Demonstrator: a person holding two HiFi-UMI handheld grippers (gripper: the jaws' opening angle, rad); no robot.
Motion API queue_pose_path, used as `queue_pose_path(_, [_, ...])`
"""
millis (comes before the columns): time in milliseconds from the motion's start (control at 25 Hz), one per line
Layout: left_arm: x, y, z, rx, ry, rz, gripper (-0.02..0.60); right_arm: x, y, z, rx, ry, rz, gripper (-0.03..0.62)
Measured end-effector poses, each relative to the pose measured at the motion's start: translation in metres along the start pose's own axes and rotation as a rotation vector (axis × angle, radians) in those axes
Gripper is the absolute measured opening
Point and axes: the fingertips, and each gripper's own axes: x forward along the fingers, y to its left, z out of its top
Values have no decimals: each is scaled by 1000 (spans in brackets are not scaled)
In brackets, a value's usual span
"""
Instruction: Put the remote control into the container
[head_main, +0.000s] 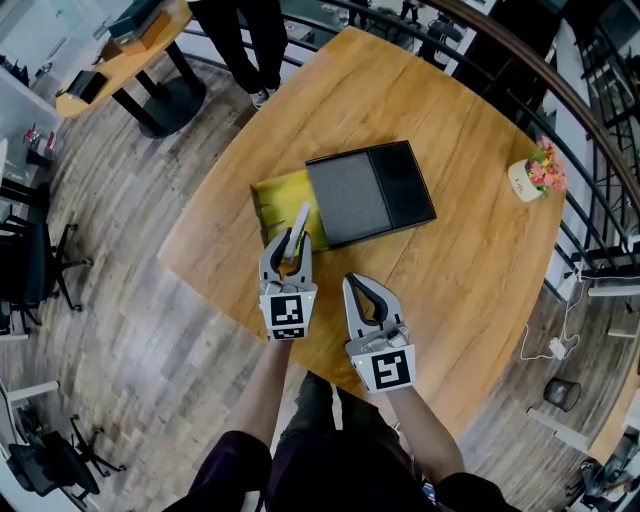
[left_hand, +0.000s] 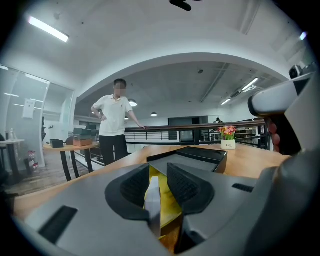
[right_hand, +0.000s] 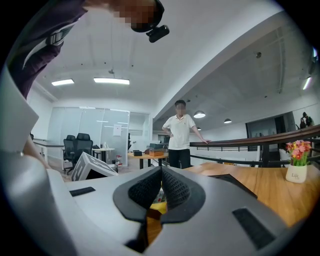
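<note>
Nearest the head camera, the left gripper (head_main: 288, 248) is clamped on a slim pale-grey remote control (head_main: 300, 222), which stands tilted upward just on the person's side of the shallow black rectangular container (head_main: 345, 195) on the light wooden table (head_main: 470, 270). A flat yellow item (head_main: 278, 205) lies partly under the container's near-left corner. The right gripper (head_main: 365, 292) hangs nearer the person than the container, its jaws together. From the left gripper view, the left gripper (left_hand: 159, 177) pinches the remote control (left_hand: 154, 197) edge-on between its ribbed pads, with the container (left_hand: 200, 155) straight ahead and empty. Looking along the right gripper (right_hand: 161, 175), its jaws meet with nothing between them. By my judgement the pickup is done; carrying the remote over the rim and releasing it inside remains.
</note>
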Motion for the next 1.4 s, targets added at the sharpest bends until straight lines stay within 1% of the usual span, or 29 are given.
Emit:
queue_pose_path(240, [-35, -9, 19, 9, -8, -10, 98, -9, 3, 14, -15, -14, 0, 18])
queue_pose_path(360, [-58, -16, 35, -2, -15, -16, 98, -17, 6, 25, -12, -18, 1, 18])
queue_pose_path(480, [-81, -27, 54, -16, -39, -28, 98, -28, 9, 32, -6, -12, 0, 18])
queue_pose_path(560, [-95, -35, 69, -20, -66, -40, 98, -37, 10, 28, -19, 31, 8, 18])
queue_pose_path(640, [-107, -42, 84, -30, -96, -60, 97, -42, 13, 31, -27, 37, 10, 18])
queue_pose_path(720, [-116, -46, 94, -33, -117, -73, 59, -43, 14, 42, -11, 1, 1, 18])
queue_pose_path(800, [-122, -49, 99, -31, -128, -77, 31, -47, 14, 42, -12, 12, -3, 18])
queue_pose_path(920, [-132, -55, 104, -32, -139, -84, 15, -57, 13, 41, -23, 30, -10, 18])
queue_pose_path(1080, [-133, -63, 112, -18, -153, -97, 12, -61, 8, 44, -29, 32, -22, 18])
queue_pose_path(1400, [-139, -56, 115, -13, -161, -93, 12, -62, 15, 54, -37, 8, -19, 18])
